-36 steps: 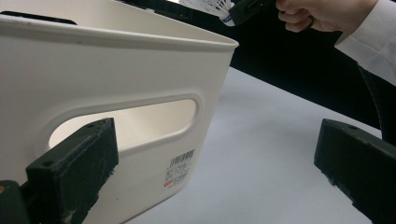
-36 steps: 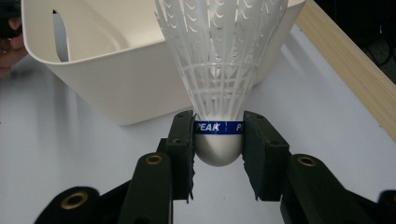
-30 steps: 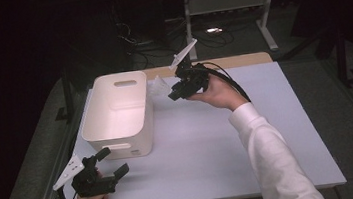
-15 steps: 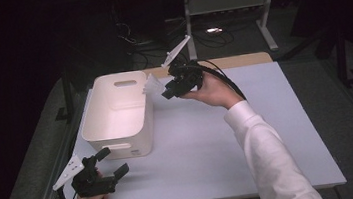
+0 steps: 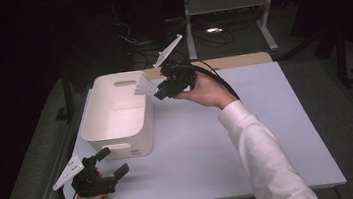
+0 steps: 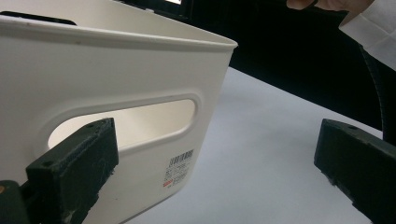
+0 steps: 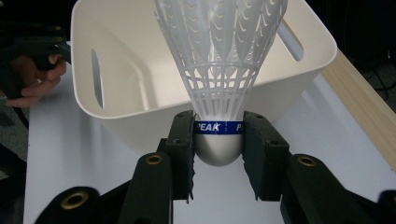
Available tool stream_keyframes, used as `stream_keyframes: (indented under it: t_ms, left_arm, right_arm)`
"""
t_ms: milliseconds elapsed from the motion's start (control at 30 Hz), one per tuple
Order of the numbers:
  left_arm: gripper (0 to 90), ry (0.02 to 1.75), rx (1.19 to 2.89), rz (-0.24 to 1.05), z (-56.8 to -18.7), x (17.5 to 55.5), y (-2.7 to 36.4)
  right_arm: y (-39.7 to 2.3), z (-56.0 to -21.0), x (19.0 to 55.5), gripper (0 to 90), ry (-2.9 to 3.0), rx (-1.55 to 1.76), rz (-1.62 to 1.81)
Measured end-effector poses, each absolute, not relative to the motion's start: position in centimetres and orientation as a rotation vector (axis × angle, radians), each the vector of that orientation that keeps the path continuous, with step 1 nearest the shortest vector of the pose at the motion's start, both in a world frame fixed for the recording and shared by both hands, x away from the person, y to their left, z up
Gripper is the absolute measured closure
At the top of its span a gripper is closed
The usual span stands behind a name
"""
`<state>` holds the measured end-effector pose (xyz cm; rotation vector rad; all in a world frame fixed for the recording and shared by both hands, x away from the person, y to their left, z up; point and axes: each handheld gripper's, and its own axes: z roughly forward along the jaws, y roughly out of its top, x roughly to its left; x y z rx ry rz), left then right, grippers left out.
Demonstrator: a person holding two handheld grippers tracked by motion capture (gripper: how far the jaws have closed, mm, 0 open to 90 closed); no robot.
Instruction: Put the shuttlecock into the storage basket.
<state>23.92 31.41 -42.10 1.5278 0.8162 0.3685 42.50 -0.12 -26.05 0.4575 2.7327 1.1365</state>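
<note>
The shuttlecock (image 7: 219,84) sits clamped by its rounded cork base between the right gripper (image 7: 218,151) jaws, skirt pointing out over the white bin (image 5: 117,129). Since a second ago, that hand has carried it closer to the bin's rim. The left gripper (image 5: 107,163) rests released on the table (image 5: 269,134).

From above the near edge we look forward and down over the whole pale rectangular table (image 5: 279,133), with the white plastic bin with handle slots (image 5: 116,121) left of centre. Low and close at the bin's near end wall (image 6: 116,93), our left-gripper camera faces its slot, while the right-gripper camera looks down into the bin's open top (image 7: 140,88) from the opposite end; all three views share the bin.
</note>
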Motion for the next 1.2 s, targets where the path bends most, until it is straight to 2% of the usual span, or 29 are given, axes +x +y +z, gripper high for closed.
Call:
stream_keyframes:
  t_ms: [1200]
  left_arm:
    - [0.0, 0.816, 1.528, 0.369, -42.1, 23.9, 31.4]
  right_arm:
    - [5.1, -25.9, 40.8, 63.9, 2.769, 0.328, 1.231]
